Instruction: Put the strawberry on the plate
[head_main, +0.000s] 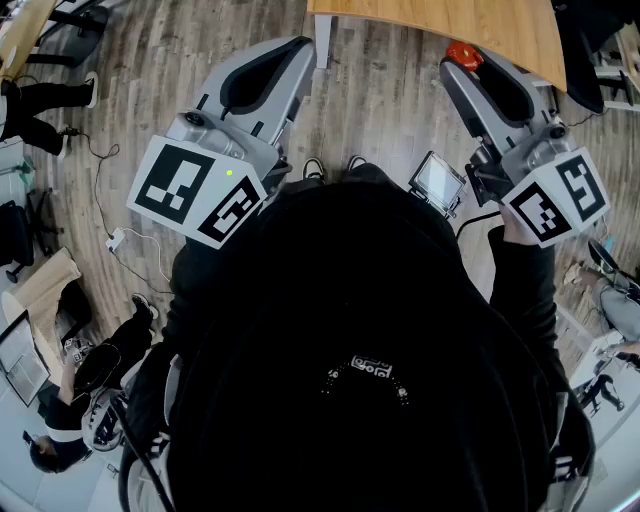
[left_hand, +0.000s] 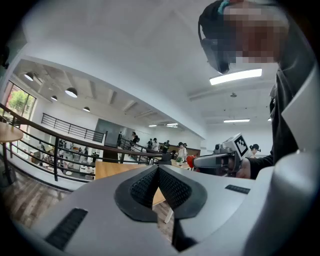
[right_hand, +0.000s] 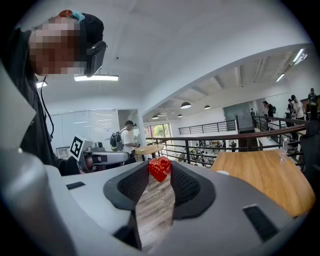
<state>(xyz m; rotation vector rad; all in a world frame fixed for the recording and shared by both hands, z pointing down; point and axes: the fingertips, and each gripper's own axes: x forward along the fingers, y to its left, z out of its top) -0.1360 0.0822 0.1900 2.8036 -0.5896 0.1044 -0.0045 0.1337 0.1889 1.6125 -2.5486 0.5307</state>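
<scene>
The red strawberry (right_hand: 160, 168) sits pinched between the tips of my right gripper (right_hand: 160, 172), which is shut on it. In the head view the strawberry (head_main: 462, 54) shows at the front of the right gripper (head_main: 466, 66), held high beside the edge of the wooden table (head_main: 440, 25). My left gripper (left_hand: 158, 169) is raised in the air, its pads meeting at the tips with nothing between them. It shows at the upper left in the head view (head_main: 296, 52). From the left gripper view the right gripper (left_hand: 220, 160) carries the strawberry (left_hand: 190, 161). No plate is in view.
The person's dark jacket fills the lower head view above a wood-plank floor (head_main: 380, 100). A wooden table (right_hand: 265, 172) with a small white object (right_hand: 222, 173) lies to the right. A black railing (right_hand: 220, 140) and several people stand farther off.
</scene>
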